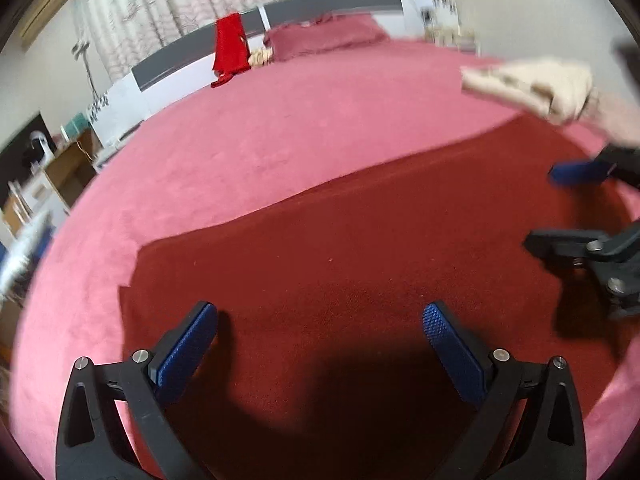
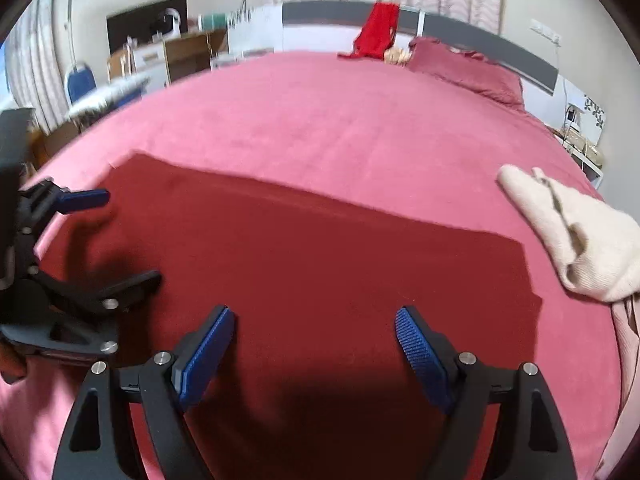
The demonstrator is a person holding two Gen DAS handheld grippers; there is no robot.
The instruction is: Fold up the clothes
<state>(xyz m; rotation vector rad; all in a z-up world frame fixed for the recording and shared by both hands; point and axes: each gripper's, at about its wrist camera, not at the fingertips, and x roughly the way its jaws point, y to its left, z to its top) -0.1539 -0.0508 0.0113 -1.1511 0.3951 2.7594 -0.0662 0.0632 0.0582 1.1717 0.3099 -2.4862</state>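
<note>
The left tool [image 1: 320,316] hangs over the dark red cloth [image 1: 360,248] with its blue-padded fingers [image 1: 188,352] spread wide, gripping nothing. The right tool [image 2: 316,320] hangs over the same cloth, equally agape and empty. The cloth lies flat on the pink bed [image 2: 320,112], near its foot edge. Only the right wrist view shows the cloth's whole far edge and its right corner; the left wrist view shows its left corner. A cream garment [image 2: 572,236] lies crumpled by the bed's right edge, sharp in the right view, blurred in the left. At the headboard edge hangs a bright red garment [image 1: 229,48], beside a pillow [image 2: 468,68].
</note>
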